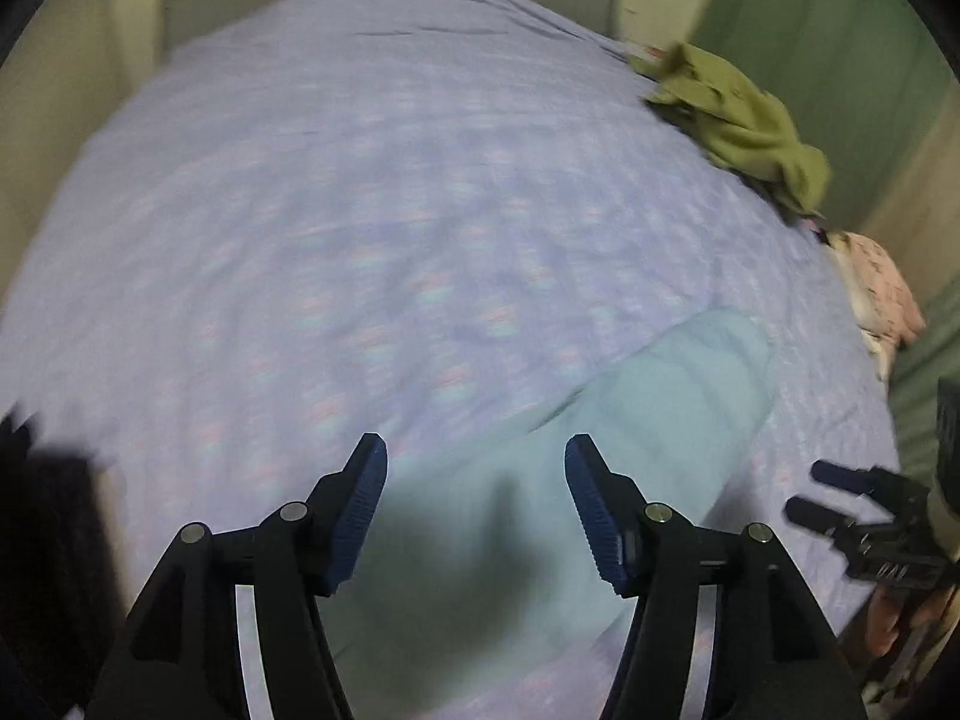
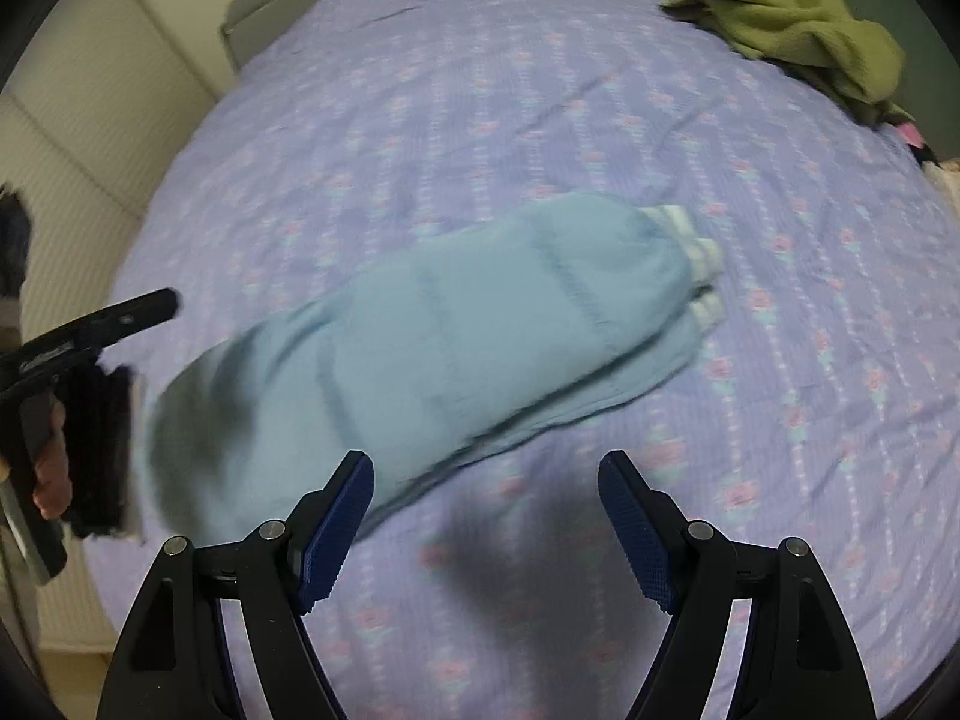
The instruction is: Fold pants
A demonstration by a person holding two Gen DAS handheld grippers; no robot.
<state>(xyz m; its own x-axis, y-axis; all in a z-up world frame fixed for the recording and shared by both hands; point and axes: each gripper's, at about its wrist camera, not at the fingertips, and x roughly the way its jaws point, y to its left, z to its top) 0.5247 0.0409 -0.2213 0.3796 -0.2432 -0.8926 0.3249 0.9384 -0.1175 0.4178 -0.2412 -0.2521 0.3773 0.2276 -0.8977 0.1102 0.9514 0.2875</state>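
Observation:
Light blue pants (image 2: 456, 336) lie folded into a long bundle on the lilac bedspread (image 2: 540, 120), with white striped cuffs (image 2: 696, 258) at the far end. In the left wrist view the pants (image 1: 600, 456) lie under and ahead of my left gripper (image 1: 476, 456), which is open and empty above them. My right gripper (image 2: 486, 468) is open and empty, above the bedspread just right of the pants' near end. The right gripper also shows in the left wrist view (image 1: 822, 489), and the left gripper in the right wrist view (image 2: 144, 306).
A crumpled olive green garment (image 2: 792, 18) lies at the bed's far right; it also shows in the left wrist view (image 1: 744, 120). A pink patterned cloth (image 1: 882, 294) sits at the right edge. A grey headboard (image 1: 210, 6) and cream wall (image 2: 90, 120) bound the bed.

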